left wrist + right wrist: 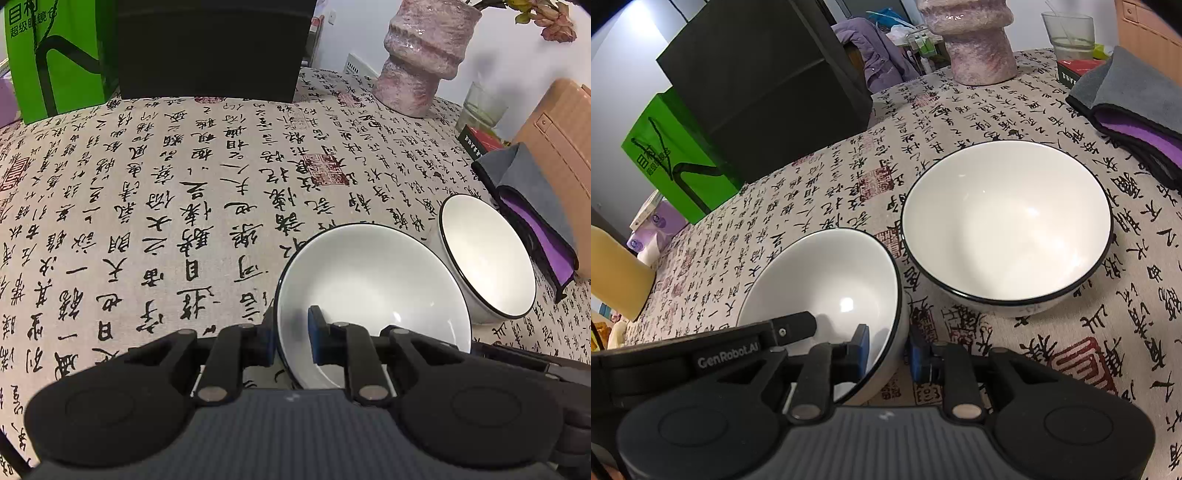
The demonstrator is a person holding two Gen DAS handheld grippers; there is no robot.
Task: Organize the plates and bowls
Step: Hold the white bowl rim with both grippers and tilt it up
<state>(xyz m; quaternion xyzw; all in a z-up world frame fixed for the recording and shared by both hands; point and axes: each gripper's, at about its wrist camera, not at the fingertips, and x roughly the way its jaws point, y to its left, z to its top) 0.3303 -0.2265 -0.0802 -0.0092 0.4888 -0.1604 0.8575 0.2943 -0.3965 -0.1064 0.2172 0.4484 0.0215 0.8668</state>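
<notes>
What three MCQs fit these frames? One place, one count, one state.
1. Right wrist view: where is the far bowl relative to the near bowl?
A. nested inside it
B. beside it, to the right and further back
C. upside down on it

2. How many bowls show?
A. one
B. two
C. four

3. The right claw is:
A. wide open
B. shut on nothing
C. shut on the near bowl's rim

Key:
1 B, the bowls sit side by side, neither inside the other.
2 B, two white black-rimmed bowls show in both views.
3 C, its blue pads pinch the rim from both sides.
</notes>
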